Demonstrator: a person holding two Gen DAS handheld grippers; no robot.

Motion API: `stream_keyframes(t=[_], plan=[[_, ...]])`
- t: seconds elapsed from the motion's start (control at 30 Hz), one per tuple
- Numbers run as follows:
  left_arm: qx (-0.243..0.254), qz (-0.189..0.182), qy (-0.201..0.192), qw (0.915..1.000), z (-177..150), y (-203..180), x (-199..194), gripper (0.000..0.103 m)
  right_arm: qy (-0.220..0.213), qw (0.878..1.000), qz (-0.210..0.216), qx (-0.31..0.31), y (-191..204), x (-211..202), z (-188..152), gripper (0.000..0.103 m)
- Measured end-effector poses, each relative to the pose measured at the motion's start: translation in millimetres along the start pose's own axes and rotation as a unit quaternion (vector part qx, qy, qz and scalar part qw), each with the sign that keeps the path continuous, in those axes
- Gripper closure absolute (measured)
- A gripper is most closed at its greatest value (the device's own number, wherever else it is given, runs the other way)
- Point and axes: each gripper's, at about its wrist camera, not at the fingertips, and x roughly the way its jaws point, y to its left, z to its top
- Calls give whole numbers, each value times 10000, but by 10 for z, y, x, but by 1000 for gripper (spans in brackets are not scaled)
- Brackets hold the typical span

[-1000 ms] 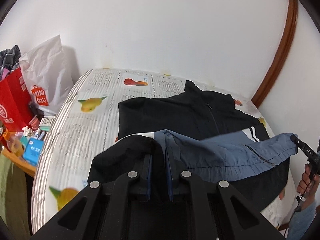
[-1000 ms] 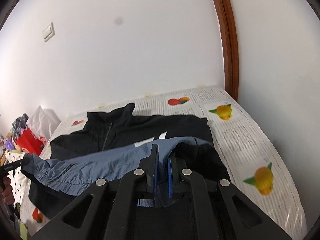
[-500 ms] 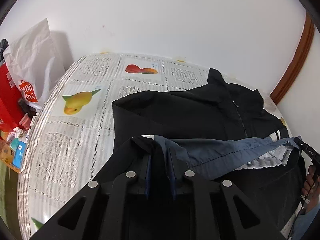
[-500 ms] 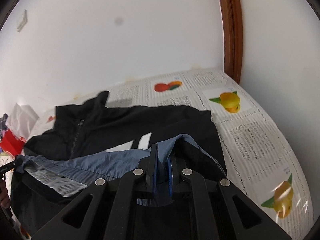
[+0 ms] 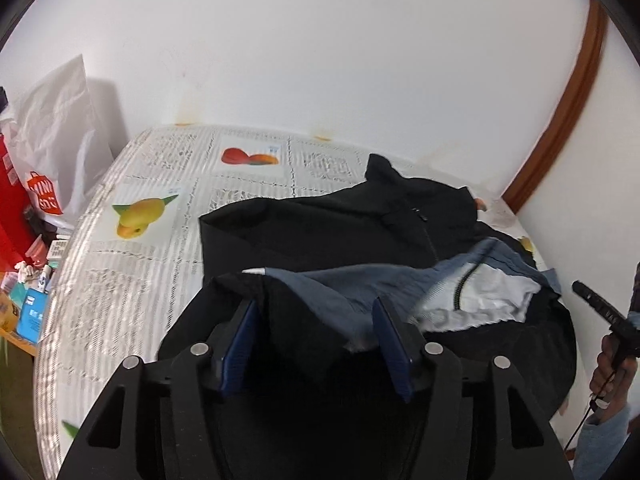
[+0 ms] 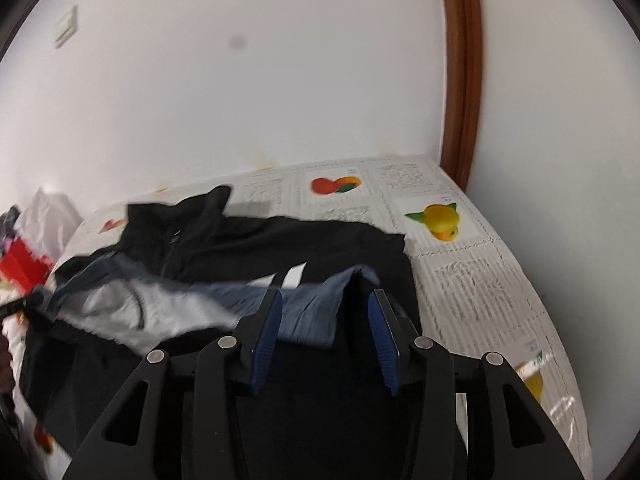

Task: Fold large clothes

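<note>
Jaws of the left gripper have just been opening and now stand apart, their blue pads clear of the cloth; the folded-over hem of the black jacket lies loose between them, its blue-grey lining turned upward. At the far left of that view a white shopping bag and a red bag stand beside the bed, whose cover is printed with text blocks and fruit pictures. The jacket is spread across the bed, collar toward the white wall, zip closed. Farther right, a hand holds the other tool's handle. The right gripper has likewise just been parting; its jaws sit at a middling gap with the blue lining slack between them, not pinched. A brown door frame rises at the right.
</note>
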Motion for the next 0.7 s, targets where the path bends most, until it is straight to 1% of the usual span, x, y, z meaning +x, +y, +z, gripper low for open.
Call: stream_keyframes(t=[0.07,0.17,0.23,0.37,0.47,0.53,0.6,0.67,0.7], plan=[[38,70,-40,10000,-74,0,-80,43,81,9998,100,-137,65,-68,-75,58],[67,90,62,9999,-233,29,-149,43,325,9986,216,-367,196,-57,-233,58],[105,43,167,9998,-344,21,-157,43,531,9971,263,-486,283,29,-330,59],[394,44,500,9980,-464,-127,17,43,844,9942,306,-588,429,262,-385,59],[542,248,677,9959,-519,-243,232,43,980,9929,215,-633,499,440,-355,59],[754,417,628,9943,-512,-351,361,43,1100,9918,100,-645,530,587,-335,59],[914,546,551,9928,-445,-440,449,43,1243,9908,50,-526,510,728,-302,59],[890,524,294,9942,-307,-471,461,43,1165,9922,106,-436,492,792,-228,60],[850,529,129,9949,-226,-466,444,43,1020,9939,154,-383,471,802,-150,61]])
